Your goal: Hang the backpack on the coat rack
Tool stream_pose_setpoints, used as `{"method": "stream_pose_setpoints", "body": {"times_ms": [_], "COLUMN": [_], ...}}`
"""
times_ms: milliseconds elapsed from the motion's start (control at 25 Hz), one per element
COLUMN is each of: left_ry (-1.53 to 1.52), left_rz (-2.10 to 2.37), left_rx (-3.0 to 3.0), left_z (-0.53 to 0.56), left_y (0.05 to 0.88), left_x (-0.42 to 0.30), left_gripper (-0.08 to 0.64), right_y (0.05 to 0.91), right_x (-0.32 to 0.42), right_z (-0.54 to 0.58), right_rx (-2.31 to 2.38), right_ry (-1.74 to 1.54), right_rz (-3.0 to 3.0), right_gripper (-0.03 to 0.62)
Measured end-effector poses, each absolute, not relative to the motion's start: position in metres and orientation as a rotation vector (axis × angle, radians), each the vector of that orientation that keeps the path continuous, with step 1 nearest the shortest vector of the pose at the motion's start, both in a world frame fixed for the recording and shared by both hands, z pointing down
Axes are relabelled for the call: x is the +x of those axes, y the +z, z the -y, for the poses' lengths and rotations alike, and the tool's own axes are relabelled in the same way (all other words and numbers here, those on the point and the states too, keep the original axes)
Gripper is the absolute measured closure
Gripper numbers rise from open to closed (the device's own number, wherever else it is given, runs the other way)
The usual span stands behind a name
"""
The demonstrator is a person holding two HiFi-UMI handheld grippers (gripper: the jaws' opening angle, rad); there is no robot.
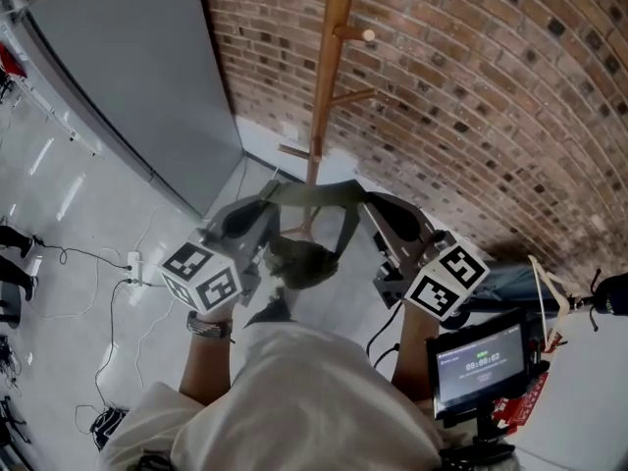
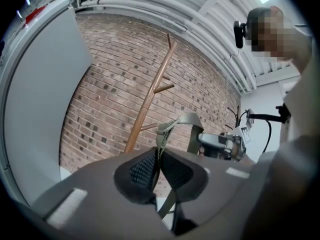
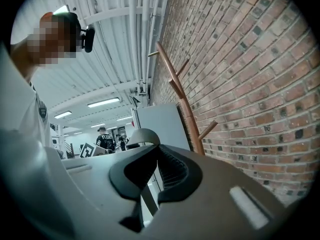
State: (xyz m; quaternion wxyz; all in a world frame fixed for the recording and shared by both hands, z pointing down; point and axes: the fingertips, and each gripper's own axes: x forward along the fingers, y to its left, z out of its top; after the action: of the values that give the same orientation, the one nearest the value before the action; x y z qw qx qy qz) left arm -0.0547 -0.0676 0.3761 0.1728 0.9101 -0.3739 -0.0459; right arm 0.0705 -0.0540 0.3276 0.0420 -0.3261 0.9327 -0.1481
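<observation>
An olive backpack point(image 1: 299, 263) hangs between my two grippers, its top strap point(image 1: 316, 193) stretched level from one to the other. My left gripper point(image 1: 261, 207) is shut on the strap's left end, and the webbing point(image 2: 160, 134) rises from between its pads point(image 2: 142, 171). My right gripper point(image 1: 373, 207) is shut on the other end, where the grey strap loop point(image 3: 143, 134) arches over the jaws. The wooden coat rack point(image 1: 326, 77) stands just beyond the strap against the brick wall, its pegs point(image 1: 353, 33) bare. It also shows as the coat rack point(image 2: 150, 91) and the coat rack point(image 3: 183, 101).
The brick wall point(image 1: 491, 86) runs behind the rack. A tall grey panel point(image 1: 128, 67) stands to the left. Cables and a power strip point(image 1: 130, 263) lie on the floor at left. A device with a lit screen point(image 1: 481, 361) sits at the lower right. People stand far off point(image 3: 102, 138).
</observation>
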Motion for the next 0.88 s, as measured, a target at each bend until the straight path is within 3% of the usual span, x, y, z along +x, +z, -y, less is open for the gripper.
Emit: {"method": "stream_pose_setpoints", "body": {"times_ms": [880], "left_ry": [-0.024], "left_rz": [0.841], "left_rx": [2.637], "left_z": [0.158], "left_y": [0.387], "left_x": [-0.059], "left_gripper": [0.543], "right_y": [0.338], "right_x": [0.063], "right_z": [0.147], "right_rx": [-1.19], "right_ry": [-0.568], "right_rz": [-2.661], "right_gripper": [0.583]}}
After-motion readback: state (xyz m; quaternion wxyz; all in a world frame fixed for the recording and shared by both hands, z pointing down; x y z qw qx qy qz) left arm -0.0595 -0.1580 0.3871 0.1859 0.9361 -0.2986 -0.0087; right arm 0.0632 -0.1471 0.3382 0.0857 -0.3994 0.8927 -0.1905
